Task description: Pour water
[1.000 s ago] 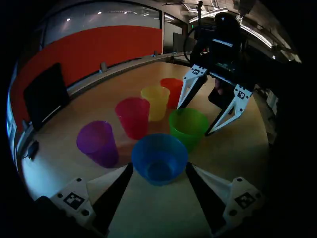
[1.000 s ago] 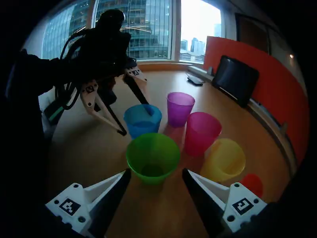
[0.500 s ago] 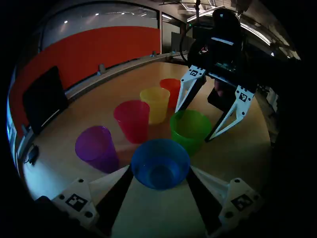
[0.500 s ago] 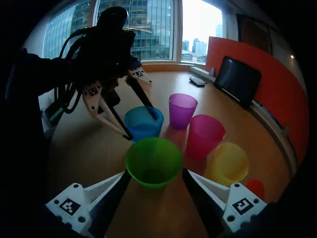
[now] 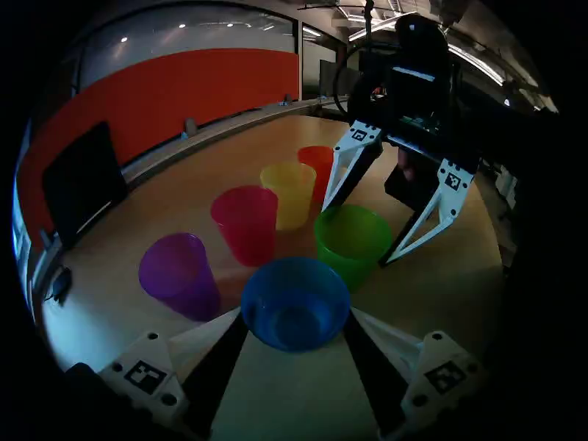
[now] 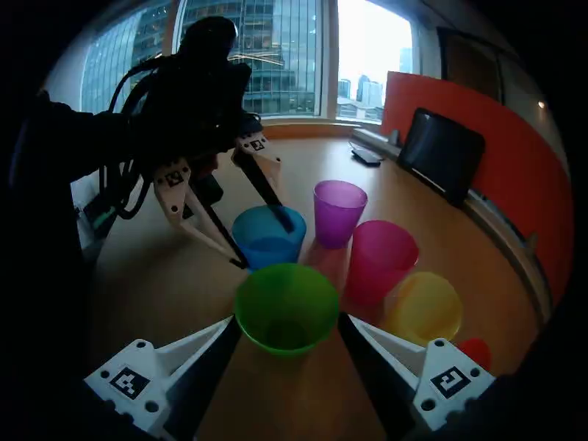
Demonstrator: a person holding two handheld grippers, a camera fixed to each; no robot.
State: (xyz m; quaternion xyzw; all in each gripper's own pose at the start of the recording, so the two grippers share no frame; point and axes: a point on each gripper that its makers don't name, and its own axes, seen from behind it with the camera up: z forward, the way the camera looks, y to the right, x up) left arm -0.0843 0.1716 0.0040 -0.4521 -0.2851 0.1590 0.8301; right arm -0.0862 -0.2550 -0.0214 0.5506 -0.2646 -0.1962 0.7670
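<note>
A blue cup [image 5: 295,303] with a little water in it stands between the fingers of my left gripper [image 5: 294,323], which is open, its fingers close against the cup's sides. A green cup [image 6: 287,309] sits between the fingers of my right gripper [image 6: 288,327], also open. In the right gripper view the left gripper [image 6: 261,235] straddles the blue cup [image 6: 266,237]. In the left gripper view the right gripper [image 5: 356,234] straddles the green cup [image 5: 353,239]. Both cups are upright on the wooden table [image 5: 441,279].
Purple [image 5: 178,275], pink [image 5: 245,223], yellow [image 5: 288,192] and red [image 5: 317,167] cups stand in a curved row beside the two. A black monitor [image 6: 439,154] and an orange wall [image 5: 176,88] run along the table's far side. Windows [image 6: 279,51] lie beyond.
Both grippers have slid forward, so each cup now lies deeper between the fingers. The left gripper's fingers have drawn in slightly. The cups stay upright.
</note>
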